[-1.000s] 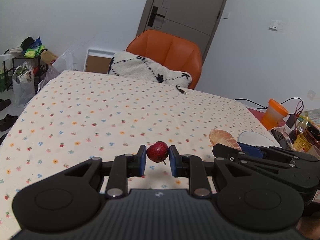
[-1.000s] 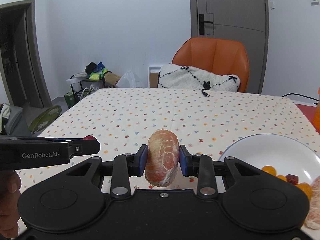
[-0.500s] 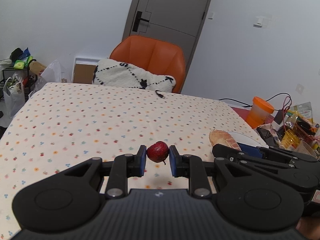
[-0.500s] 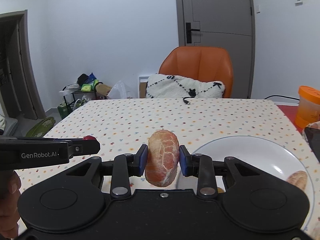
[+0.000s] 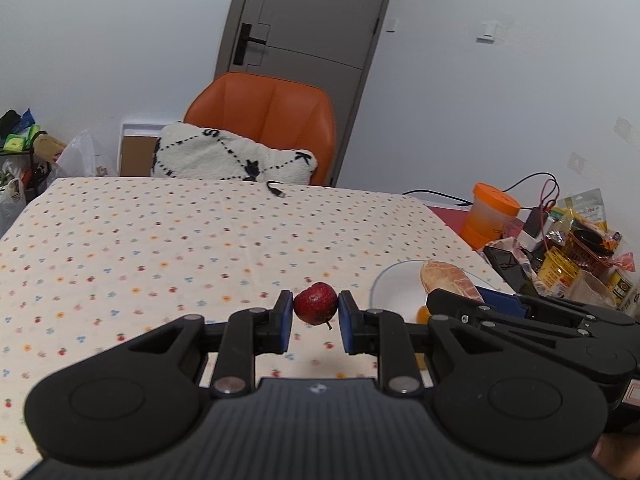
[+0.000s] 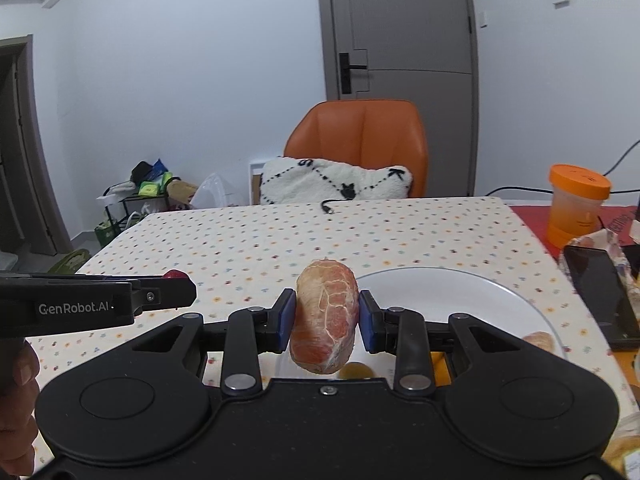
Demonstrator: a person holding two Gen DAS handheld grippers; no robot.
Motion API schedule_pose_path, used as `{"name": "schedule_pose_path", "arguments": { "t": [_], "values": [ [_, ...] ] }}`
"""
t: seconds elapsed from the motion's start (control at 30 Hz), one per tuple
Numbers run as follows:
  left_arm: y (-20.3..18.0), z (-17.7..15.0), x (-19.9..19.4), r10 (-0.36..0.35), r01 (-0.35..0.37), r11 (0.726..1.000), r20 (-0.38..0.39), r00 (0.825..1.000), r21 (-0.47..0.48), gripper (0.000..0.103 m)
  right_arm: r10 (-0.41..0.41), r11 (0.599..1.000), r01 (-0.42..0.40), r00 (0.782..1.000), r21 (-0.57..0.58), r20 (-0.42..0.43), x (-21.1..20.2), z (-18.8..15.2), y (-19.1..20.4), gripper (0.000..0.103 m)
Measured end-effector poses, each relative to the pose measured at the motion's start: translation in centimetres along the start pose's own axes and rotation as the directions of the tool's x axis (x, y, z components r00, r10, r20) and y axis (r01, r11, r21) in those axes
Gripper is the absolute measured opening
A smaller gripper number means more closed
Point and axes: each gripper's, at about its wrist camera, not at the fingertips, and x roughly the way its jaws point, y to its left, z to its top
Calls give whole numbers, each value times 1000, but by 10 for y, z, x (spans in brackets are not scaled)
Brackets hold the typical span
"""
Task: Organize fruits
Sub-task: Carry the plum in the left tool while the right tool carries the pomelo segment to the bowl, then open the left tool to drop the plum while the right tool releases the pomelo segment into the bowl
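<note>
Nearest to you, your right gripper [image 6: 327,322] is clamped across the middle of a peeled citrus segment [image 6: 325,322], held on end above the near rim of the white plate [image 6: 500,300]. That segment looks soft and membrane-thin, so I judge it light and easy to crush or tear; keep the pads on its broad flanks and squeeze no harder than you must. Your left gripper [image 5: 312,322] pinches a small red fruit [image 5: 316,303] at its widest part, stem hanging down, lifted clear of the flowered tablecloth [image 5: 160,240]. It seems firm and light, but its round, glossy skin could let it roll out of the pads.

On the plate, partly hidden under the right gripper, lie small orange pieces and another pale segment [image 6: 540,341] near the right edge. Just past the plate to the right sit a dark phone [image 6: 600,292], snack packets [image 5: 576,248] and an orange-lidded cup [image 6: 578,204].

The cloth runs flat and bare to the far edge, where a cable end [image 6: 328,208] rests. Beyond stand an orange chair [image 6: 360,140] with a white cushion [image 6: 336,184], then a grey door [image 6: 400,28] in a pale wall.
</note>
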Motion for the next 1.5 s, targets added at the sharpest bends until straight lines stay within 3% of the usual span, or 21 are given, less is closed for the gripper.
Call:
{"name": "schedule_pose_path", "arguments": {
  "t": [0.73,1.1,1.5],
  "values": [
    [-49,-6,41,-72,75,996,-60,996,47,23,-107,991,108,994,81,-8,-6,-10,-70,31],
    [-53,-5,60,-75,78,996,-77,994,36,23,-98,991,99,995,92,-22,7,-10,-76,31],
    [-38,0,54,-49,50,999,-74,996,10,27,-64,995,66,997,80,-32,16,-8,-64,32]
  ]
}}
